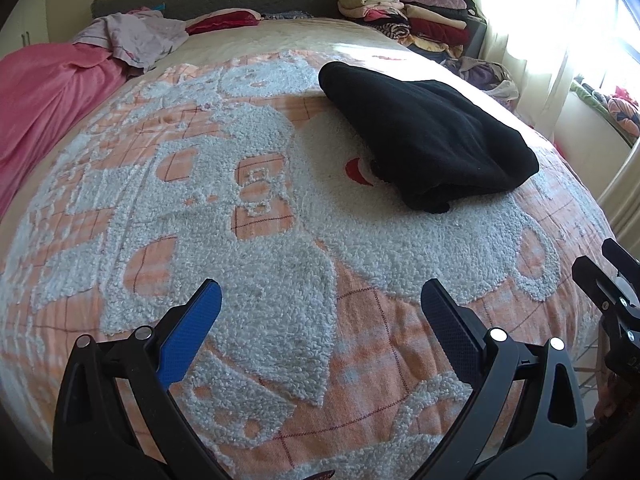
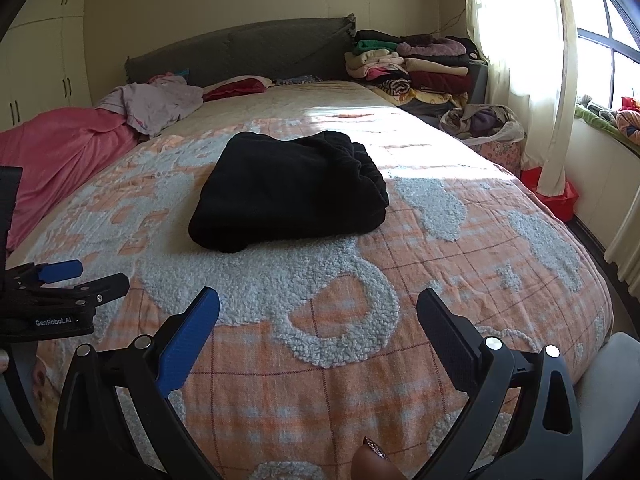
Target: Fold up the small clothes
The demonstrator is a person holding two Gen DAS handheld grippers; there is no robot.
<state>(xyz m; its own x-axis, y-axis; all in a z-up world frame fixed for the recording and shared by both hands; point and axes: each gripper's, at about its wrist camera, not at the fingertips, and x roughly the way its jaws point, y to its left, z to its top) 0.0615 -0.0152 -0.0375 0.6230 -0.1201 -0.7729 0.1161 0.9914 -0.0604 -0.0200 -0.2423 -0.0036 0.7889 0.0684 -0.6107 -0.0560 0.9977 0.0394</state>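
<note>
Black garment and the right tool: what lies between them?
Only bare bedspread lies between the black garment and the open right tool, in the right wrist view.

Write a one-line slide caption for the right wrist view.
Open right gripper hovers over the orange-and-white bedspread, facing a folded black garment; left gripper alongside.

A big bed point(image 2: 460, 240) is seen ahead. Sun is let in through a window point(image 2: 608, 64) on the right.

Daylight from the blown-out window point(image 2: 608, 60) brightens sharp frames, with fisheye bending and dark corners.
</note>
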